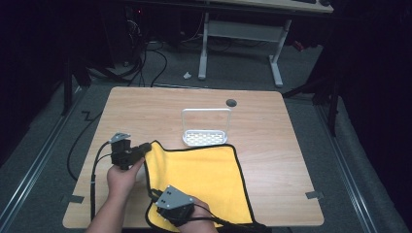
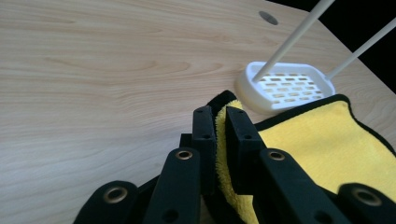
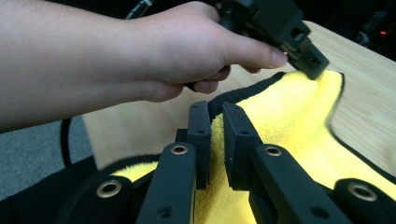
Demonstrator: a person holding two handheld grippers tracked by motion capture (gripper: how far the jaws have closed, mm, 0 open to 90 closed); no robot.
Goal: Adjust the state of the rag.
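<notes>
Yellow microfibre cloth (image 1: 204, 179) pinched at two left-edge corners by your left hand-held gripper (image 1: 144, 147) and right hand-held gripper (image 3: 214, 122): lift both evenly, clearing the white soap dish (image 1: 205, 137).

white rack (image 1: 206, 127) blocking beyond yellow cloth (image 1: 204, 179), bare tabletop (image 1: 282, 141) right

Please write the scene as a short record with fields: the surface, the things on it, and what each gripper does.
surface: light wooden table
cloth: yellow microfibre cloth with black edging, lying mostly flat
rack: white plastic slotted tray with a wire handle, at the cloth's far edge
left gripper: shut on the cloth's far left corner
right gripper: shut on the cloth's near left edge
</notes>
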